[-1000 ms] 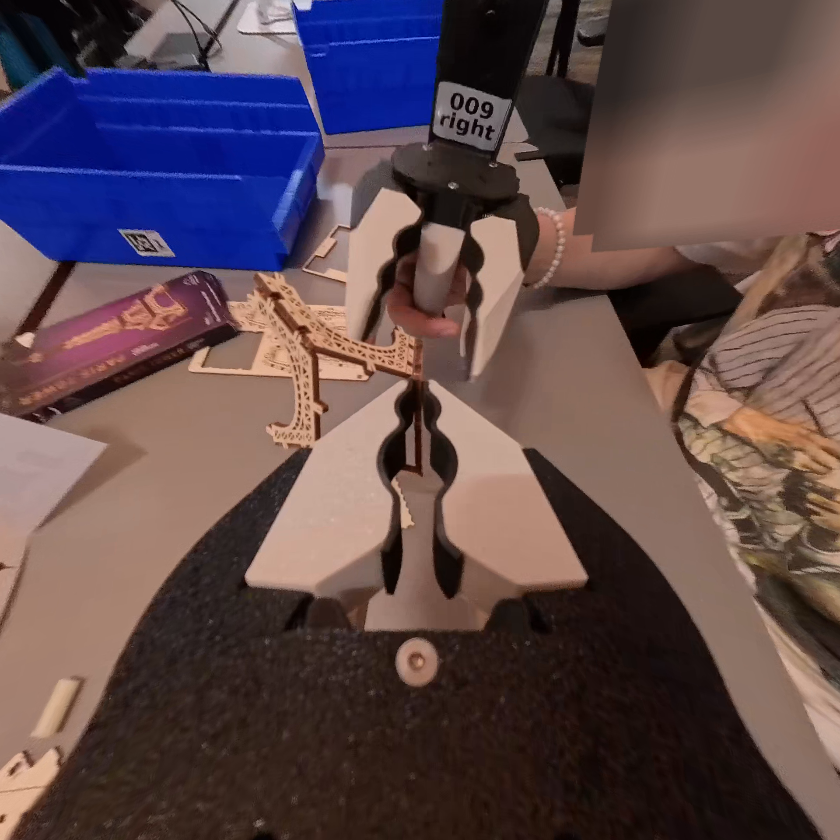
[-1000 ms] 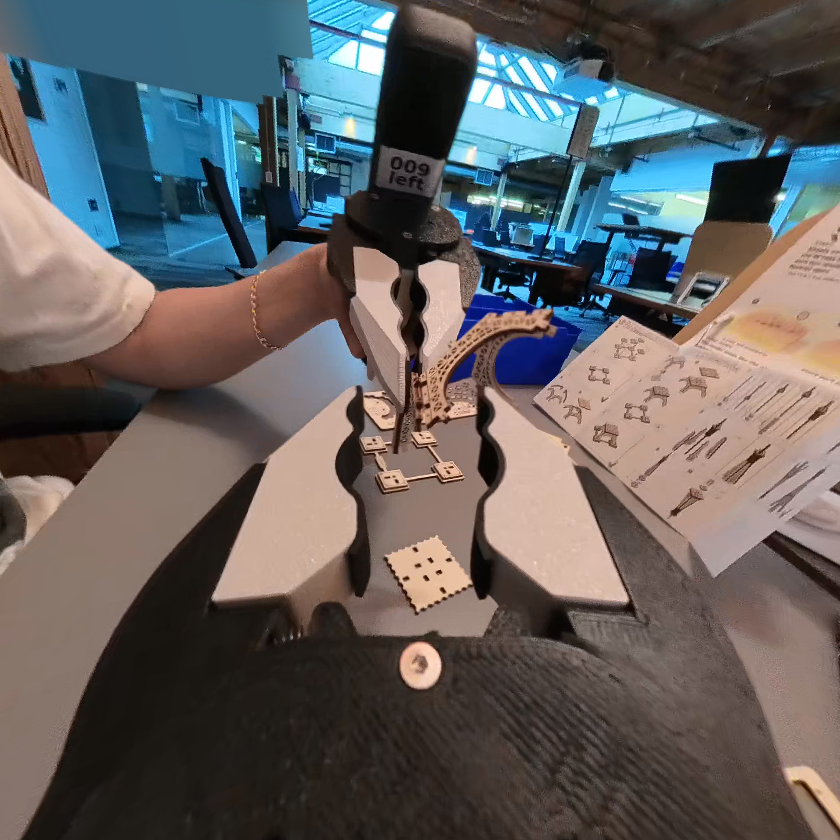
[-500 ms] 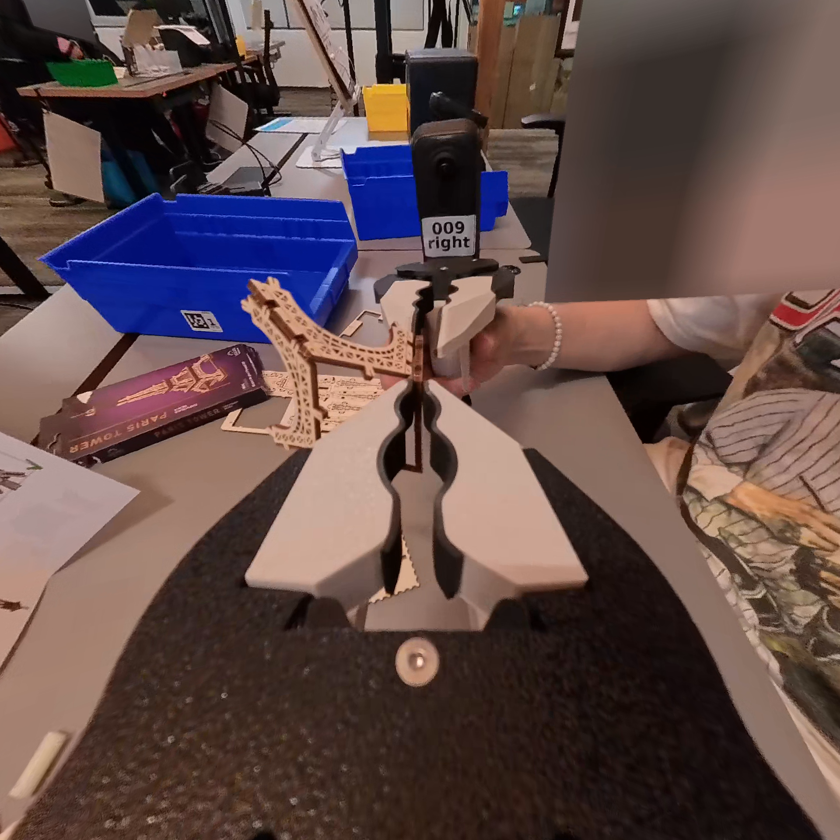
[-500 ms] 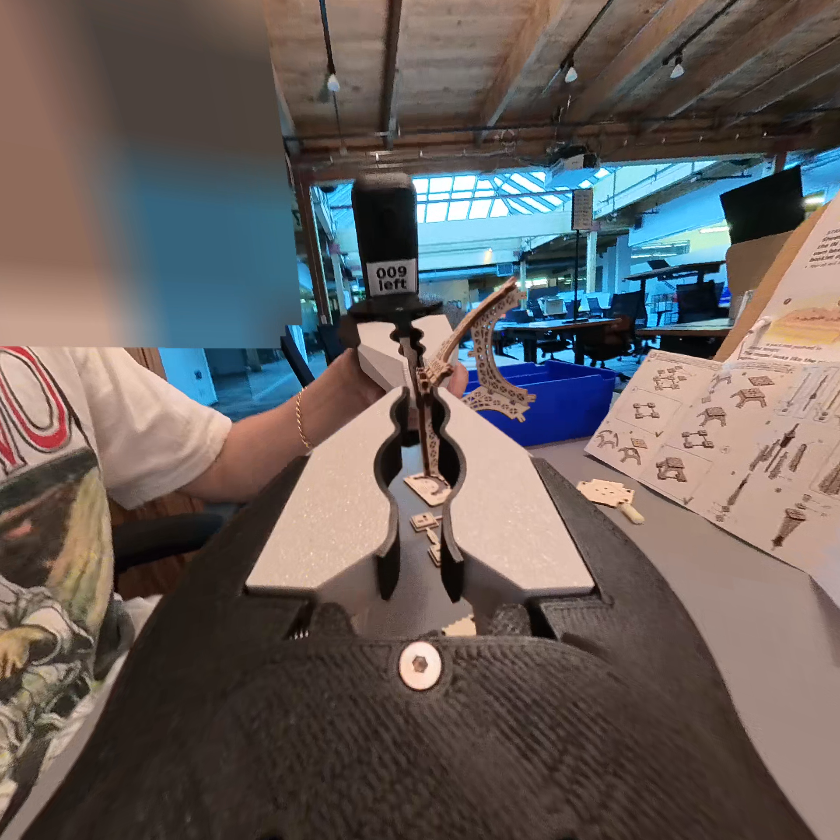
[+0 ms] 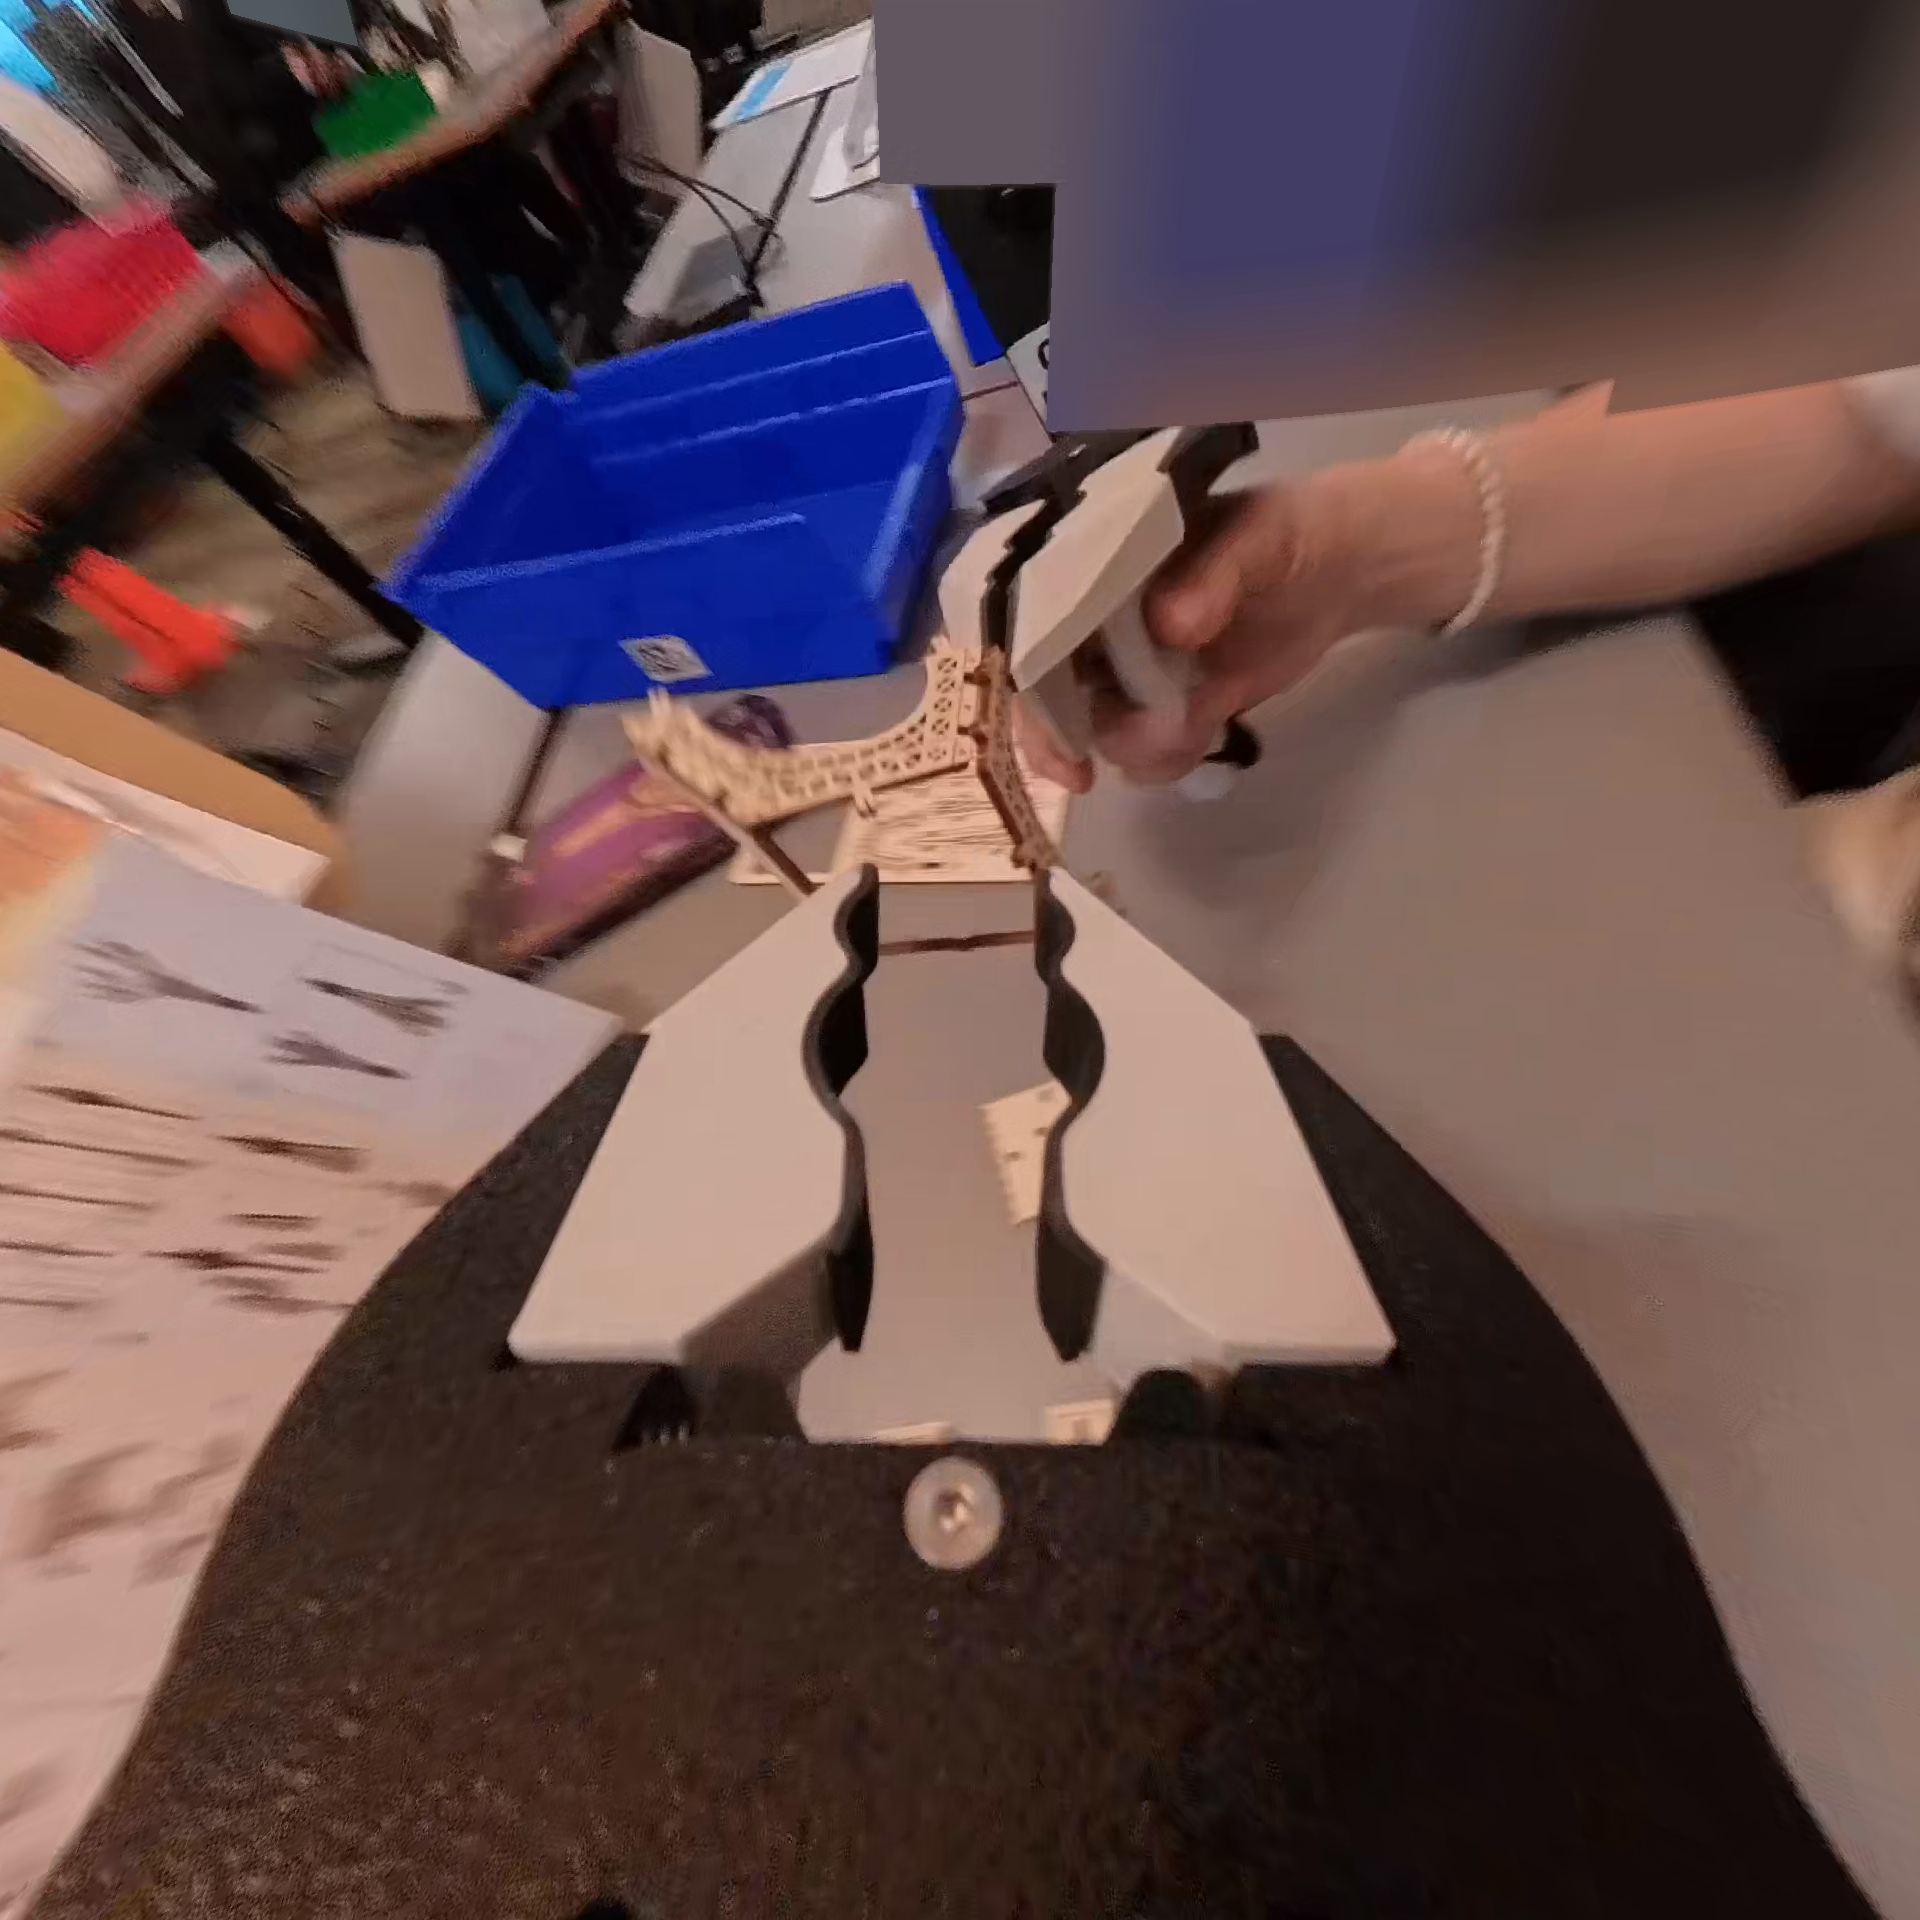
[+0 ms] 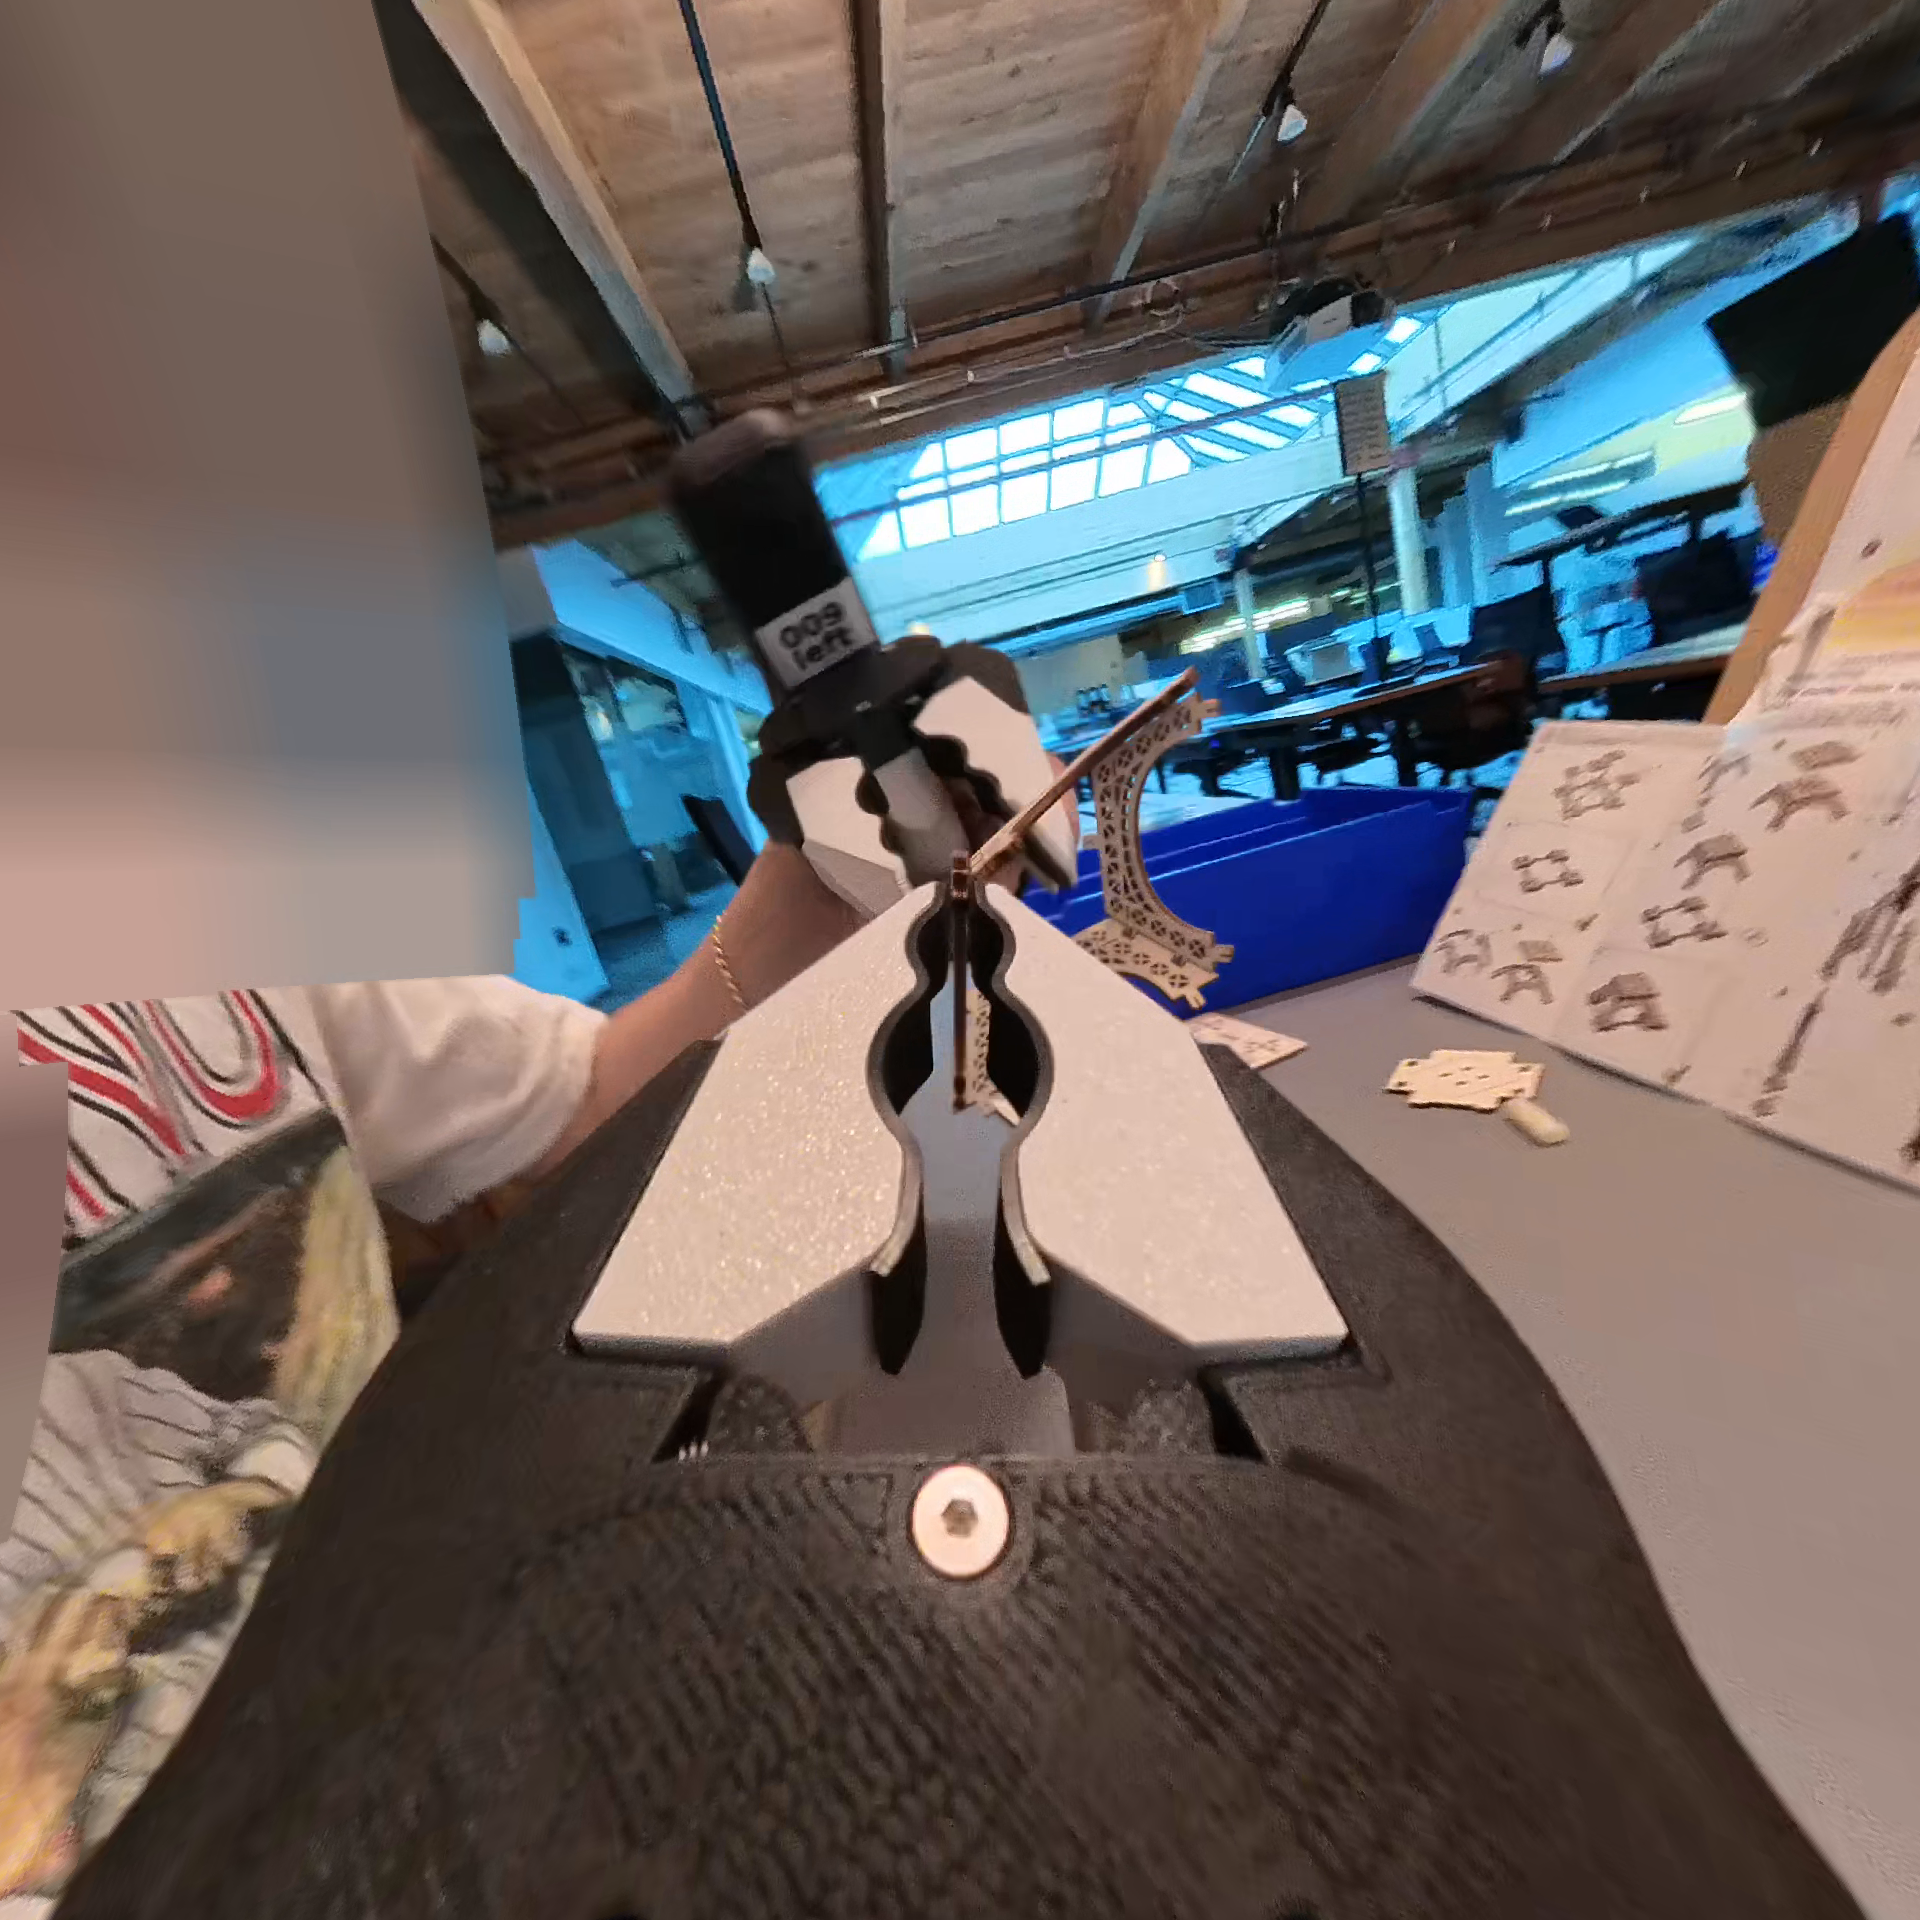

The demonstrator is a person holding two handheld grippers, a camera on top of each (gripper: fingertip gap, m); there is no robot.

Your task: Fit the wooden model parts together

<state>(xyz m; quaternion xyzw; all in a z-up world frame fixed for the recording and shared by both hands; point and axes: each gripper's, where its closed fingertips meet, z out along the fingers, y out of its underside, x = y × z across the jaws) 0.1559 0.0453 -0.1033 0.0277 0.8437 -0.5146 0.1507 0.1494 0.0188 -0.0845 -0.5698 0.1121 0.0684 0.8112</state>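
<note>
Now wooden model [image 6: 1127,831] pinched in right claw [image 6: 958,904], left claw [image 5: 954,914] wide beneath.

My left gripper [image 5: 956,904] no longer pinches the wooden tower frame [image 5: 894,753]; its fingers [image 5: 727,1122] now stand wide apart, and the frame sits just beyond their tips. My right gripper [image 6: 961,899], which gaped open over the table [image 6: 1558,1299] a second ago, is now clamped on the frame's joint, carrying it alone. The frame [image 6: 1132,862] has swung round, one lattice leg now curving down toward the blue bin [image 6: 1299,862]. Both grippers have tilted since the last look, and the left view is smeared with motion.
</note>
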